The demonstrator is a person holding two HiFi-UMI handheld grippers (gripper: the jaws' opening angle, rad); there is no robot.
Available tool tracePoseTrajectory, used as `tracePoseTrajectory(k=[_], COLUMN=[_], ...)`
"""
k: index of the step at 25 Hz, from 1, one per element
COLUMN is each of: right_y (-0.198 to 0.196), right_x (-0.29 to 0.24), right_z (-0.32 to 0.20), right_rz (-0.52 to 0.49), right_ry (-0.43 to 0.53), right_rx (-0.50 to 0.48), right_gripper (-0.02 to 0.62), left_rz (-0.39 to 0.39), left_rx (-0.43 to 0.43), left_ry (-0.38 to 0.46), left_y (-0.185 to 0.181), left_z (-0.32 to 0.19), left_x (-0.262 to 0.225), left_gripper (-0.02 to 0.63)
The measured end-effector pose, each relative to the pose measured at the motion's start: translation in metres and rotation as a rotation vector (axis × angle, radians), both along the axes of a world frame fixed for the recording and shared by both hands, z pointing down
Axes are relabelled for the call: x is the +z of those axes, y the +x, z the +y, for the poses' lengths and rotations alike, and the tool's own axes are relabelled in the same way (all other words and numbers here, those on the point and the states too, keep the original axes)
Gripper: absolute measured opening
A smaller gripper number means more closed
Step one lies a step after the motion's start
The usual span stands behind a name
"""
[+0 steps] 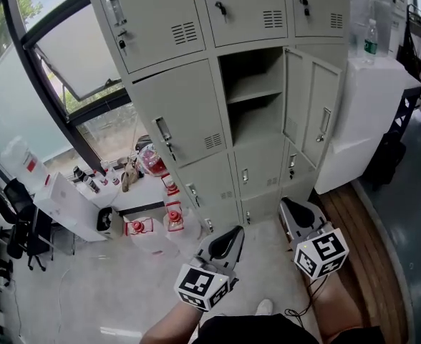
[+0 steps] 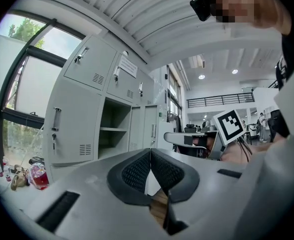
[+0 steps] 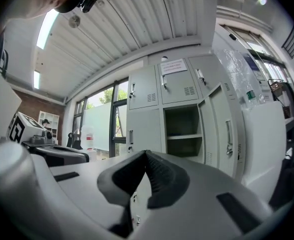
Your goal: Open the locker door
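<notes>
The grey locker bank (image 1: 175,113) fills the upper part of the head view. Its middle compartment (image 1: 257,95) stands open, showing one shelf and nothing on it. That compartment's door (image 1: 312,106) is swung out to the right, its handle (image 1: 325,124) facing me. Both grippers hang low near my body, well short of the lockers. My left gripper (image 1: 235,233) is shut on nothing, its pads (image 2: 137,171) meeting at the tip. My right gripper (image 1: 288,205) is shut and empty too. The right gripper view shows the open compartment (image 3: 182,134) and door (image 3: 227,134) ahead.
A white cabinet (image 1: 371,113) with a water bottle (image 1: 370,40) stands right of the lockers. Red-capped jugs and small bottles (image 1: 153,224) crowd the floor at the left by a white box (image 1: 71,206). A dark chair (image 1: 13,221) sits under the window.
</notes>
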State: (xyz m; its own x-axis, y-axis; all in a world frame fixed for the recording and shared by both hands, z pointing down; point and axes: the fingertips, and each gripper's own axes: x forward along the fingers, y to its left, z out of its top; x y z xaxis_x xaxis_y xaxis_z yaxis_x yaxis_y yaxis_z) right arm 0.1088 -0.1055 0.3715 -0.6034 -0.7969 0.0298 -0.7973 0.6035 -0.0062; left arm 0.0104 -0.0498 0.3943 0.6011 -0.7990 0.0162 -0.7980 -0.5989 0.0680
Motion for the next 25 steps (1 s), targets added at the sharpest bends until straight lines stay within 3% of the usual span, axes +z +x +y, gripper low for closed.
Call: tracePoseTrajectory(k=[11, 25], right_y=[-0.055, -0.086], right_x=[0.026, 0.033], right_z=[0.045, 0.096], right_rz=[0.002, 0.05], right_ry=[-0.065, -0.075], right_rx=[0.062, 0.127], right_gripper=[0.054, 0.054], left_rz=[0.017, 0.064], left_rx=[0.063, 0.14], left_ry=[-0.028, -0.029], left_y=[-0.055, -0.079], left_z=[0.028, 0.06], left_x=[0.013, 0.024], left_gripper=[0.017, 0.017])
